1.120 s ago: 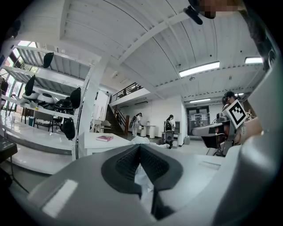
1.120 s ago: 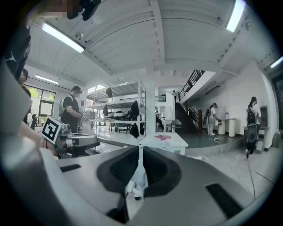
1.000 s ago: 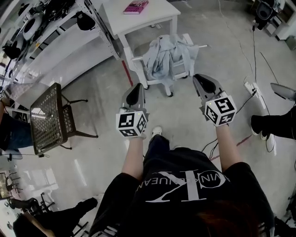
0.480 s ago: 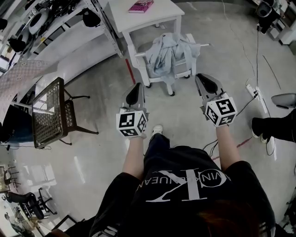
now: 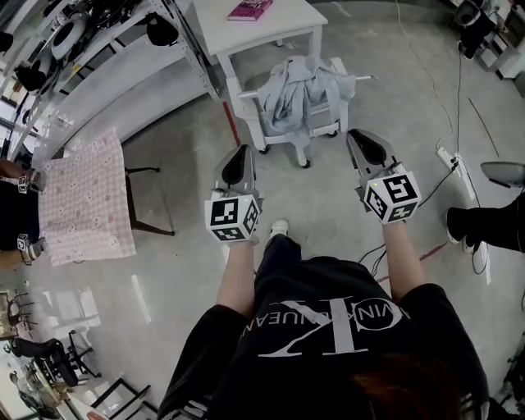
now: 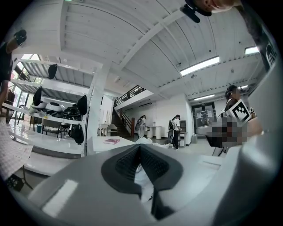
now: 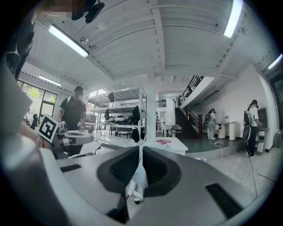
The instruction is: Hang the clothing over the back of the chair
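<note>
Plainly, both tools are clenched on nothing: the left tongs (image 5: 238, 162) show their dark ribbed pads pressed together in the left gripper view (image 6: 140, 149), and the right tongs (image 5: 366, 144) likewise have their pads closed on each other in the right gripper view (image 7: 141, 152), with only a thin slit between them. Both are held out level in front of the person, side by side and well apart, each with its marker cube nearest the wrist. Beyond and between them, apart from both, stands the white chair (image 5: 249, 110) on its castors, and the pale blue clothing (image 5: 291, 92) lies bundled on it, heaped over the seat and spilling across the frame; neither tool touches it. Just behind the chair, farther off, is a white bench (image 5: 275, 31) with a pink book (image 5: 250, 10) on its top. To the left a pink patterned cloth (image 5: 82, 201) is spread out above the grey floor (image 5: 189, 148), and at the right a power strip (image 5: 448, 154) lies on that floor.
</note>
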{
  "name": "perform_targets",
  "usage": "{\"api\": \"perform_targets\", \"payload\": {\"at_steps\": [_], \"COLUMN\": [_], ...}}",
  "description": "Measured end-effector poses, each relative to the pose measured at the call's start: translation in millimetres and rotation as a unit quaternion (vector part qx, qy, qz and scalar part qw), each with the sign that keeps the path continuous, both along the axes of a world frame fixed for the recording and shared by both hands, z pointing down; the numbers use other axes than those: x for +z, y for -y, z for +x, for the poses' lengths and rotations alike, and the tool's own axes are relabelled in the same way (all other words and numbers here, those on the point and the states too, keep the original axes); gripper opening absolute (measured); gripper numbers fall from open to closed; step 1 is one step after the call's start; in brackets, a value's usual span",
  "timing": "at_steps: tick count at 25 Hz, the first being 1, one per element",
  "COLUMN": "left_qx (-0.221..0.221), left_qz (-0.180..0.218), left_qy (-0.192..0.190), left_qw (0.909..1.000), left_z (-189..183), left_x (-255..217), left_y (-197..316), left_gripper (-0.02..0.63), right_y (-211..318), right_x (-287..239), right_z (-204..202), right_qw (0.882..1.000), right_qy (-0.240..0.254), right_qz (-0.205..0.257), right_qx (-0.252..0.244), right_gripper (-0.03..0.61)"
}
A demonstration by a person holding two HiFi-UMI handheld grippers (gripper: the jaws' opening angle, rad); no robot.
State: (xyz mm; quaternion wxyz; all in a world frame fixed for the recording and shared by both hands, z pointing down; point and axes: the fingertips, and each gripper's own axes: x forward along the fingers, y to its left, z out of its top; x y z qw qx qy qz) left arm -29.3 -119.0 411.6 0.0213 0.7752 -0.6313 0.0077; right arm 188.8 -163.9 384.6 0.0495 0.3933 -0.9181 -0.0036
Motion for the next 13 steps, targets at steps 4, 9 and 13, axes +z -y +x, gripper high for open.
{"api": "perform_targets", "payload": {"at_steps": [4, 9, 13], "left_qx": [-0.006, -0.013, -0.016], "left_qz": [0.006, 0.012, 0.015], "left_qy": [0.007, 0.015, 0.019], "left_qw": [0.9999, 0.9997, 0.9996], "left_z": [-1.4, -2.4, -2.0], "left_x": [-2.5, -7.6, -8.1], "left_y": [-0.1, 1.6, 5.2], "left_gripper": [0.009, 0.009, 0.009], "right_y": [1.2, 5.0, 9.5], "right_x": [3.5, 4.7, 7.5], "right_z": [0.2, 2.6, 3.4], "right_qw": [1.000, 1.000, 1.000], "right_qy": [0.002, 0.013, 0.015], "right_qz": [-0.004, -0.012, -0.015], "right_qx": [-0.001, 0.000, -0.003], "right_gripper": [0.035, 0.029, 0.026]}}
